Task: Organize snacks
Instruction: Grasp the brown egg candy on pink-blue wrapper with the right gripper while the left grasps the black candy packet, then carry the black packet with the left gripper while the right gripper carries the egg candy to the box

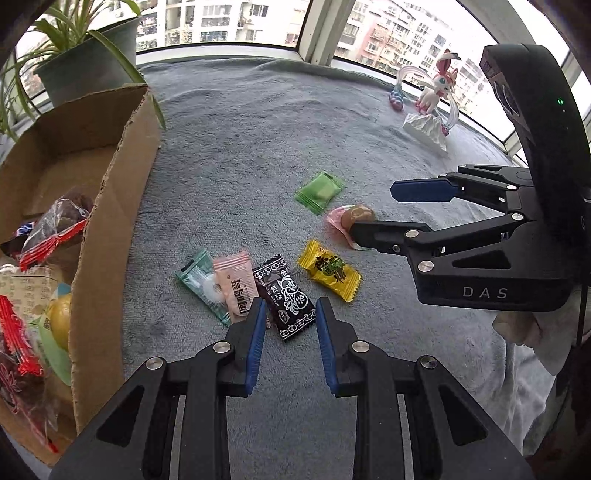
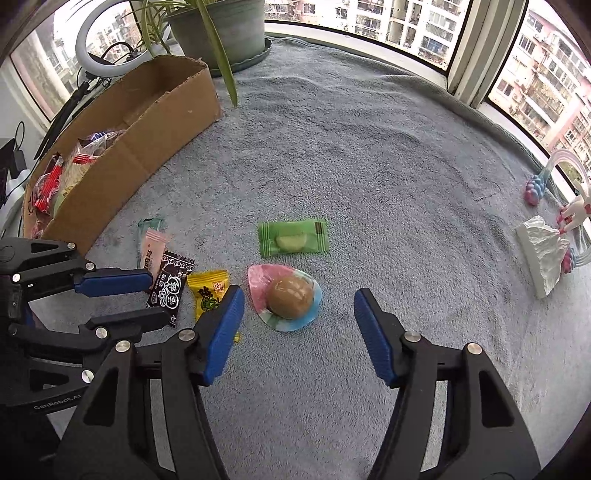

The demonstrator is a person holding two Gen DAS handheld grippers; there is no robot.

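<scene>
Several wrapped snacks lie on the grey blanket. My left gripper (image 1: 290,314) is open just over the black packet (image 1: 286,299), with the pink packet (image 1: 234,284) and teal packet (image 1: 201,282) at its left. The yellow candy (image 1: 328,271) lies to the right. My right gripper (image 2: 299,306) is open wide around the pastel-wrapped brown egg (image 2: 290,297); the green packet (image 2: 293,236) lies beyond it. In the left wrist view the right gripper (image 1: 373,208) hovers over the egg (image 1: 356,216). The cardboard box (image 1: 107,206) at the left holds several snacks.
A potted plant (image 2: 221,29) stands behind the box (image 2: 155,122). A pink-white figurine (image 1: 432,107) on a white base stands at the far right near the window. The blanket (image 2: 369,147) covers the whole sill.
</scene>
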